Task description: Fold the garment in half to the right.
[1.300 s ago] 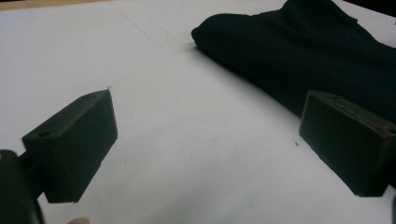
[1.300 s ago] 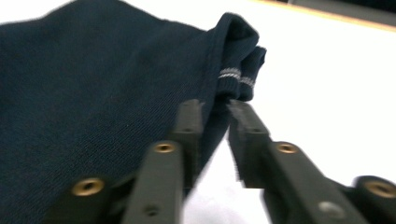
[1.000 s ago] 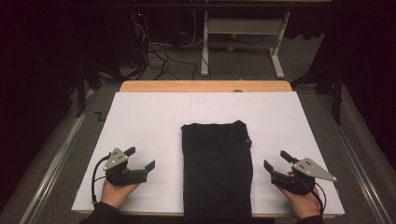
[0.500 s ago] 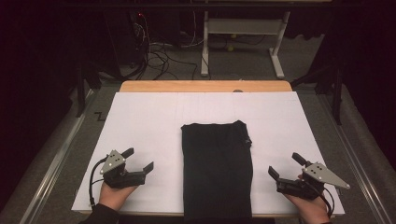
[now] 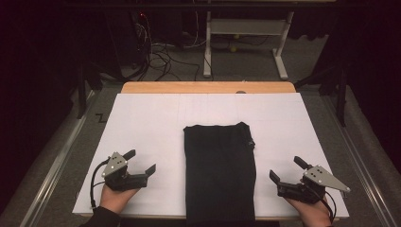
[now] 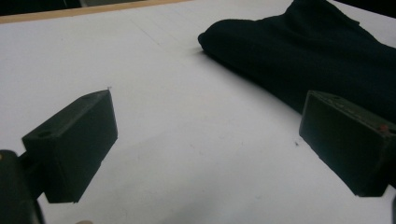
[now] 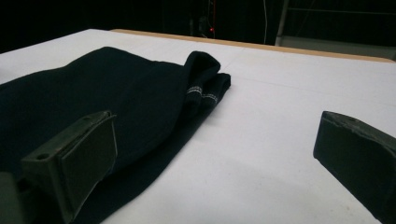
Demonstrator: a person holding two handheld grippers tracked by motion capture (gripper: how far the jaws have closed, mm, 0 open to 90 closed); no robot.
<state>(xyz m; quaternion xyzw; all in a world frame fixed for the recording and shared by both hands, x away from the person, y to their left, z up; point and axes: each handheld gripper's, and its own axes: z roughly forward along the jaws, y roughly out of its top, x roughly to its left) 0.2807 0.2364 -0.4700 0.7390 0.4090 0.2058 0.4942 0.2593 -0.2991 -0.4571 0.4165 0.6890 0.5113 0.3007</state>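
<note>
A folded black garment [image 5: 220, 175] lies lengthwise in the middle of the white sheet [image 5: 142, 123], reaching its near edge. My left gripper [image 5: 140, 161] rests on the sheet to the left of the garment, open and holding nothing. In the left gripper view the gripper [image 6: 208, 116] has bare sheet between its jaws, and the garment [image 6: 317, 56] lies ahead to the right. My right gripper [image 5: 284, 167] sits to the right of the garment; its jaws have just been opening and stand wide with nothing in them. In the right gripper view the gripper [image 7: 217, 135] points past the garment's folded edge [image 7: 93, 88].
The sheet covers a wooden table whose far edge [image 5: 208, 87] shows as a tan strip. Behind it are a white table frame [image 5: 246, 28] and cables on the floor. Metal rails [image 5: 56, 161] run along both sides of the table.
The right gripper's jaws have spread wider, and it has shifted slightly to the right and toward the near edge. The left gripper and the garment have stayed put.
</note>
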